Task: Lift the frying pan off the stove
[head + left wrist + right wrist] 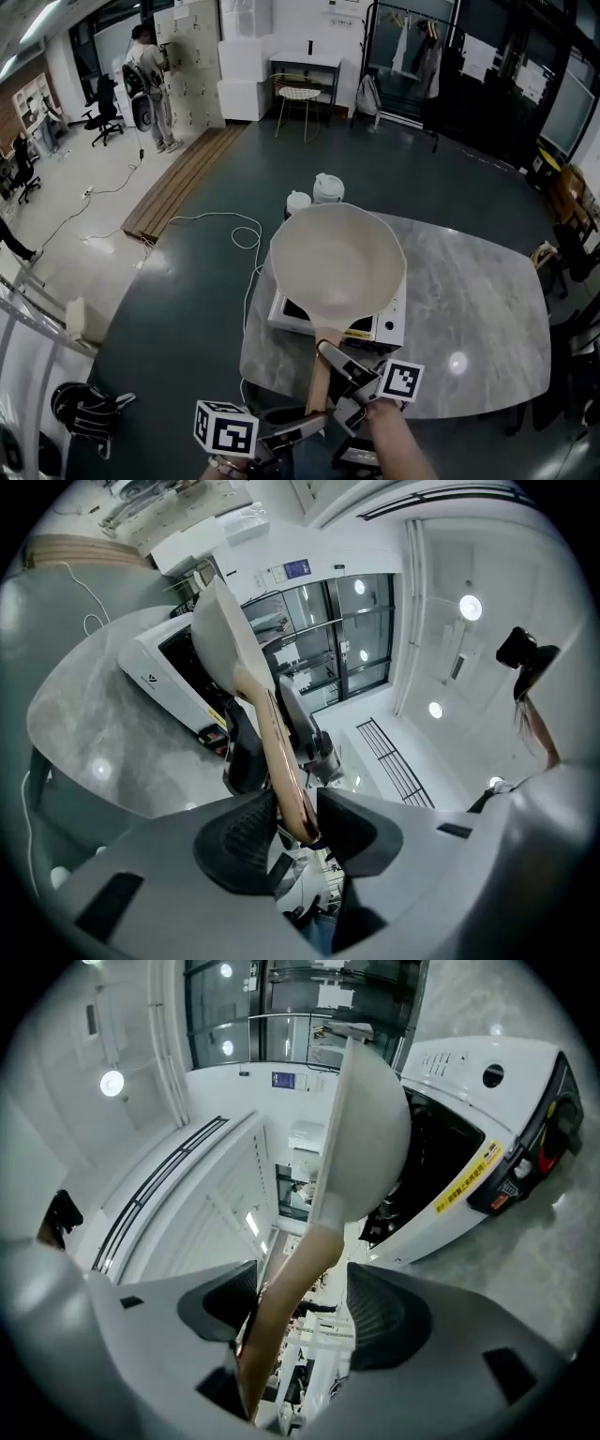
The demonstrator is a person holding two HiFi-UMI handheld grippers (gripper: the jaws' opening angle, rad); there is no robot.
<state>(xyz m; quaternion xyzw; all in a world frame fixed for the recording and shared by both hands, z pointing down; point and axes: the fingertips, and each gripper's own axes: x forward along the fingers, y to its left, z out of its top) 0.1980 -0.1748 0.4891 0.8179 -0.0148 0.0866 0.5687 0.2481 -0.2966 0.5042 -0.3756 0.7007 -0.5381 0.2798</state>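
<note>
Head view alone shows the whole layout: the frying pan is raised over the stove on the grey table, with both grippers at its handle. Left gripper view shows the left gripper pinching the handle's end between both pads. Right gripper view shows the right gripper spread, the handle lying against one pad with a gap to the other.

Grey marble table; 2 white containers on the floor beside it; wire chair; wooden planks
</note>
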